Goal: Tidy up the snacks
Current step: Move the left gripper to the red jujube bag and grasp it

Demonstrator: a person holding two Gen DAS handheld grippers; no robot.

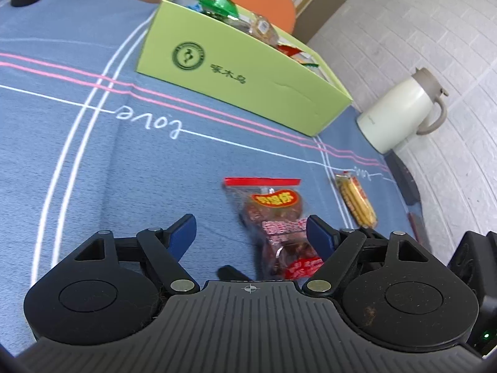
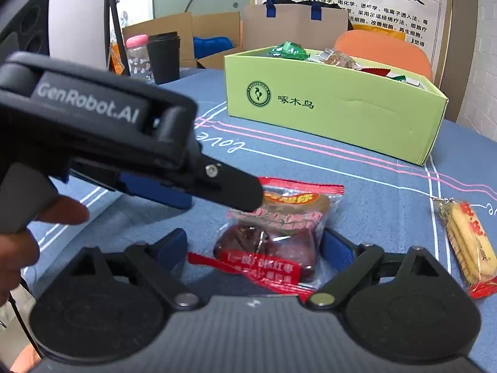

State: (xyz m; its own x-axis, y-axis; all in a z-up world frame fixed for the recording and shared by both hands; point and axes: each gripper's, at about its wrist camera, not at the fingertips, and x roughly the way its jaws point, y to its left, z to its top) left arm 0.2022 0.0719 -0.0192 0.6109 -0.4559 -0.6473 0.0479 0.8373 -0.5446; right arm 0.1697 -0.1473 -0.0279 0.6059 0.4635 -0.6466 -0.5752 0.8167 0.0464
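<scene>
A clear packet of red dates [image 1: 276,217] [image 2: 273,233] with red ends lies on the blue tablecloth. My left gripper [image 1: 251,233] is open, low over the cloth, its right finger beside the packet. My right gripper [image 2: 254,248] is open with the packet lying between its fingers. The left gripper's body [image 2: 93,130] reaches in from the left over the packet. A biscuit packet [image 1: 357,200] [image 2: 469,245] lies to the right. A green box [image 1: 236,71] [image 2: 329,105] holding several snacks stands behind.
A white thermos jug [image 1: 400,112] stands at the table's right edge near a white brick wall. A black cup [image 2: 163,57] and a pink-capped bottle [image 2: 138,54] stand at the back left. An orange chair [image 2: 385,49] and cardboard boxes are behind the table.
</scene>
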